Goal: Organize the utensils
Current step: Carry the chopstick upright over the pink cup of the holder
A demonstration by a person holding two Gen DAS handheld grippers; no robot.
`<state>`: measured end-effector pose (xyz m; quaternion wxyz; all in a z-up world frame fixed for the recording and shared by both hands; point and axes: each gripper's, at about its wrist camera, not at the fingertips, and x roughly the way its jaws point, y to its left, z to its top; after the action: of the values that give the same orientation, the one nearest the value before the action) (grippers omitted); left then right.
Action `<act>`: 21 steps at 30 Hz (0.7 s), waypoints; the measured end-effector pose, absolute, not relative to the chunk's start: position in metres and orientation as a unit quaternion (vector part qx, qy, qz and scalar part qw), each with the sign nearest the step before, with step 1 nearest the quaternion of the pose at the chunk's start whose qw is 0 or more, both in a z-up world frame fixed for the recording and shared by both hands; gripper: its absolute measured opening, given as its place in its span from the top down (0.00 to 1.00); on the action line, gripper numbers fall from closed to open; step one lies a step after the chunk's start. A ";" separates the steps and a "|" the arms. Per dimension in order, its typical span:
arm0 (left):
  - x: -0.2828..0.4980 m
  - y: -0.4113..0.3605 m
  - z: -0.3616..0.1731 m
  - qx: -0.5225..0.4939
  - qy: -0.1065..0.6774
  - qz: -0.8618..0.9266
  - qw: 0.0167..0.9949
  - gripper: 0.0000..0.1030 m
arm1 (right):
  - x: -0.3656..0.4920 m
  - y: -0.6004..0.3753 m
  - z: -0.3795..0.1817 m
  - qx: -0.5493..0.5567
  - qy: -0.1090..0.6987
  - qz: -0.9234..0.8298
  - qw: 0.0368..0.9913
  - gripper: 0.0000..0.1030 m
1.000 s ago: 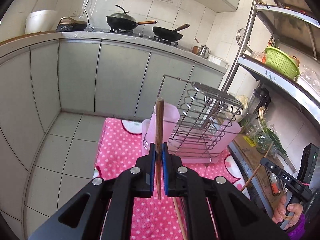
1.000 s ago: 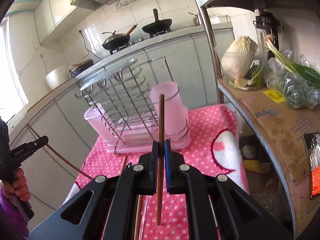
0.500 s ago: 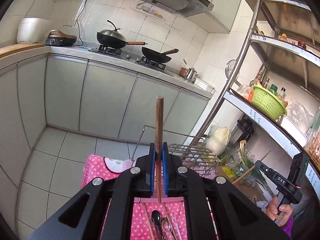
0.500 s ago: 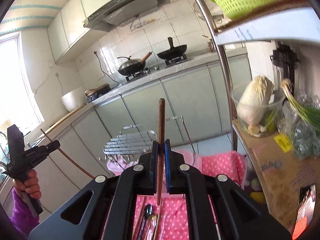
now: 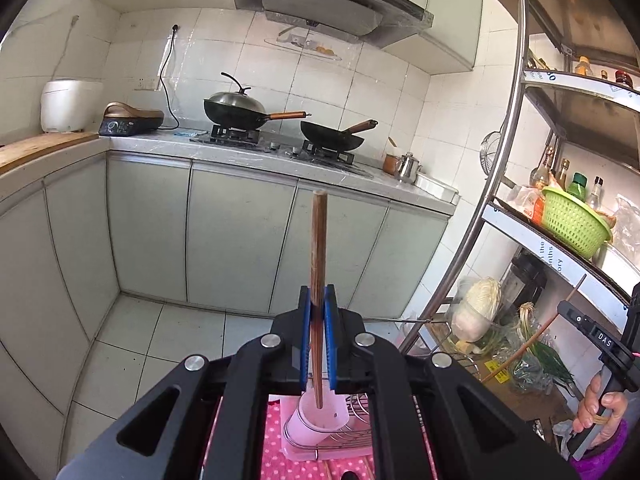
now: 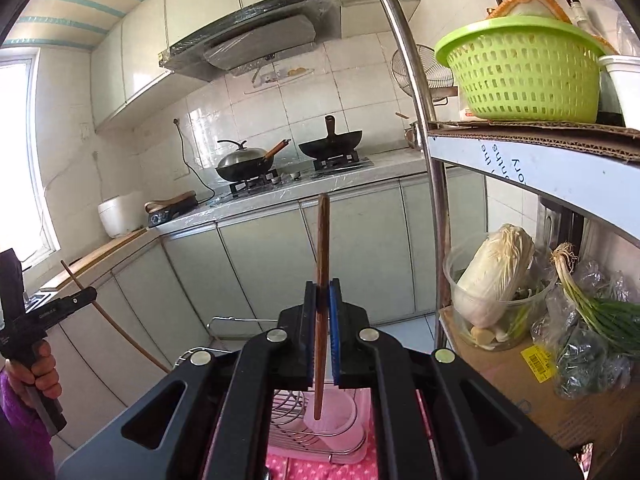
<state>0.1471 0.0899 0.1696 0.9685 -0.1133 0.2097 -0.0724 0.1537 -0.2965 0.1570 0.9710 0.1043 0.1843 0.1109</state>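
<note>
Right wrist view shows both tongs clamped on a chopstick each, right tongs point(image 6: 321, 336) with right chopstick point(image 6: 322, 264), left tongs point(image 5: 316, 332) with left chopstick point(image 5: 319, 248), above the pink cup point(image 6: 336, 416), which seems empty.

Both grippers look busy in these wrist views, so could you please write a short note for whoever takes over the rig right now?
Left gripper: shut on a wooden chopstick, held upright, its lower tip above the pink cup.
Right gripper: shut on a second chopstick, also upright, its lower tip over the same pink cup.
The pink cup sits in the wire rack on the pink dotted cloth.
Done: one chopstick picked up in each gripper.
Left: lower both chopsticks into the cup and release. I cannot tell from these views whether more utensils remain on the cloth.
</note>
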 end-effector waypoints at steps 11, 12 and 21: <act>0.202 0.069 0.113 -0.090 0.309 -0.086 0.943 0.94 | 0.207 -0.274 0.114 0.051 0.308 0.107 0.944 0.94; 0.208 0.066 0.106 -0.090 0.321 -0.088 0.939 0.94 | 0.214 -0.273 0.107 0.052 0.324 0.109 0.938 0.94; 0.239 0.053 0.065 -0.087 0.381 -0.093 0.916 0.94 | 0.244 -0.266 0.066 0.066 0.382 0.114 0.915 0.94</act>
<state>0.2389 0.0530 0.0653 0.9158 -0.0868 0.3810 -0.0927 0.2445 -0.2656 0.0657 0.9150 0.0657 0.3816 0.1138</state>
